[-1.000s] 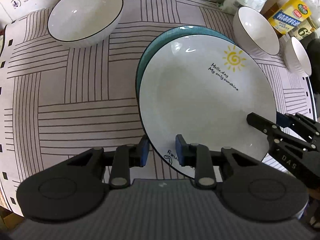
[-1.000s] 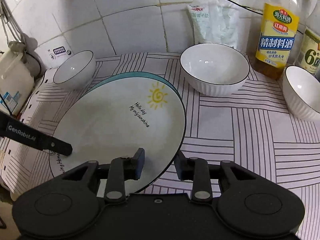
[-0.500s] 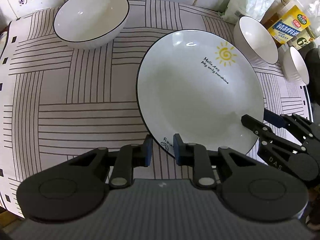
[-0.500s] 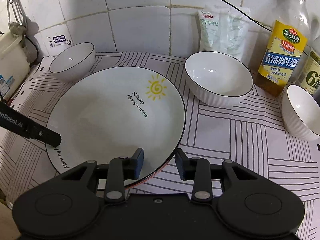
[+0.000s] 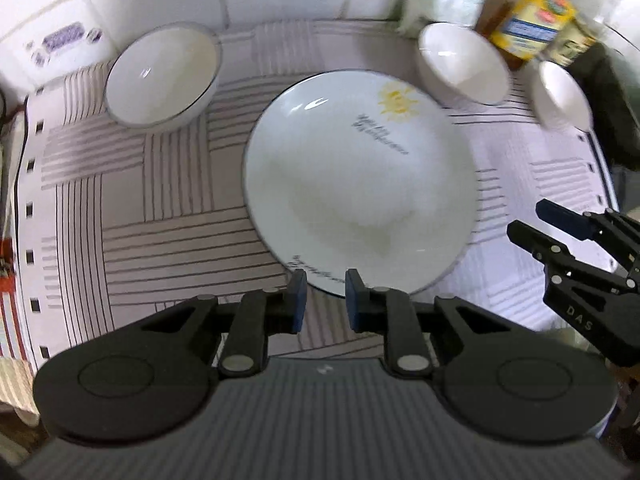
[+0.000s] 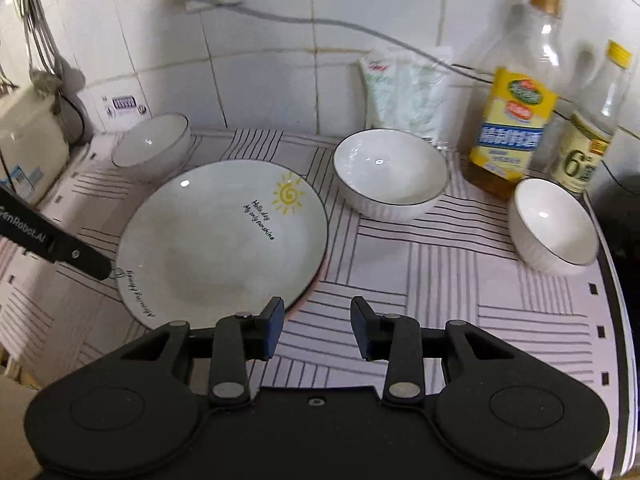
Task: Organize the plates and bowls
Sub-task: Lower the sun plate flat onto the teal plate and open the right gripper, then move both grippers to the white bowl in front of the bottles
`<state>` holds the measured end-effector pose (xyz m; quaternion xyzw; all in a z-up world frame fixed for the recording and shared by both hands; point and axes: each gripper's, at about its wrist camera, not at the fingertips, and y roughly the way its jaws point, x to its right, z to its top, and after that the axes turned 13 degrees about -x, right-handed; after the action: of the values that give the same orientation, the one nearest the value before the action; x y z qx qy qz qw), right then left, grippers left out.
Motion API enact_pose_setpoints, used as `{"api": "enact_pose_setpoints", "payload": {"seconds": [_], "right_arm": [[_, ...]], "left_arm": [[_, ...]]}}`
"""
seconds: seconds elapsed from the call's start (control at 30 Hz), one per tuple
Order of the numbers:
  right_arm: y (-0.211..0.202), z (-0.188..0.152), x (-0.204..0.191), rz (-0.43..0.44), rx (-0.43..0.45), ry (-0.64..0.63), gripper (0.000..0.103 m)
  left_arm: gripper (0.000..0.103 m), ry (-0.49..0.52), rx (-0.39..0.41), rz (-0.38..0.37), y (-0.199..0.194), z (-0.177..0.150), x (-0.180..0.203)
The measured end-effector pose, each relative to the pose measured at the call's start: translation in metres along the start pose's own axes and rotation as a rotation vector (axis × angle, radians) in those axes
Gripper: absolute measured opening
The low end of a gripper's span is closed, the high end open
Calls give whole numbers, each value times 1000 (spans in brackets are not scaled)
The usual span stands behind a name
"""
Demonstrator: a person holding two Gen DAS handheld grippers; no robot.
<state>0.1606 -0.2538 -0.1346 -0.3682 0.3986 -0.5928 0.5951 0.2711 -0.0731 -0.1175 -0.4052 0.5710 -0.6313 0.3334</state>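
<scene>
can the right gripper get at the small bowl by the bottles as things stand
Probably yes. The right gripper has its fingers apart and empty, and only bare striped mat lies between it and the small bowl. The bottles stand behind the bowl, not in the way.

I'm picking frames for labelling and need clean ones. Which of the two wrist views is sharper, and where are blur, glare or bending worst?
Right wrist view is sharper: the plate's lettering reads, with small glare dots in the bowl. Left wrist view is smeared by motion: the plate's sun and text blur, and the bottle streaks. Both bend at the edges, curving the striped mat and wall tiles.
</scene>
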Motion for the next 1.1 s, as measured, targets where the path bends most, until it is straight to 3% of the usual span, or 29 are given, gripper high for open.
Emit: {"api": "enact_pose_setpoints", "payload": {"seconds": [0.23,0.37,0.6,0.67,0.7,0.9,1.1], "right_arm": [[-35,-23,27,-43,21,48,43],[-55,-31,53,-69,59,93,51],[-84,-30,91,-119,119,94,57],[-90,-30,100,-118,140,80,67],[-92,-30,104,-114,151,73,67],[-87,-30,131,-84,179,16,67],[-51,-27,160,-50,203,28,71]], "left_arm": [[19,117,30,7,-25,0,49],[20,180,48,3,-39,0,79],[27,240,92,-40,-65,9,129],[30,246,103,-42,-70,13,142],[31,248,111,-41,-72,16,149],[43,233,122,-81,-77,32,177],[52,204,145,-104,-58,53,201]]}}
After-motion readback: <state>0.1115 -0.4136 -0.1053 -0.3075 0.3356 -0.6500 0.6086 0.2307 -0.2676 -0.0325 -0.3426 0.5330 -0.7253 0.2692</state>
